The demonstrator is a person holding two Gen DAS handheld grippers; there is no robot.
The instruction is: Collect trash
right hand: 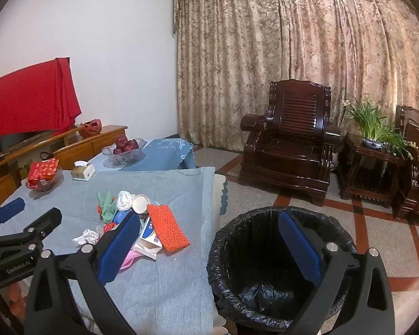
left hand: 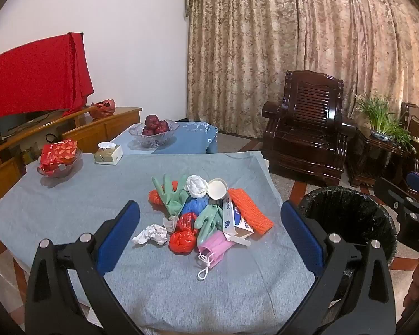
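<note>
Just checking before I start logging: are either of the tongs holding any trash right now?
No. The left tongs and the right tongs are both open and empty; the trash pile lies untouched on the table.

Left gripper (left hand: pixel 209 224) spread wide, right gripper (right hand: pixel 209 236) likewise

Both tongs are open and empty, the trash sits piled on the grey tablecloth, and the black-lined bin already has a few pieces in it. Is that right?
Not quite: the bin holds no trash yet. The right wrist view looks straight into it and shows only the black liner. The rest stands: the left tongs and right tongs are open and empty, and the trash pile lies on the grey tablecloth.
</note>
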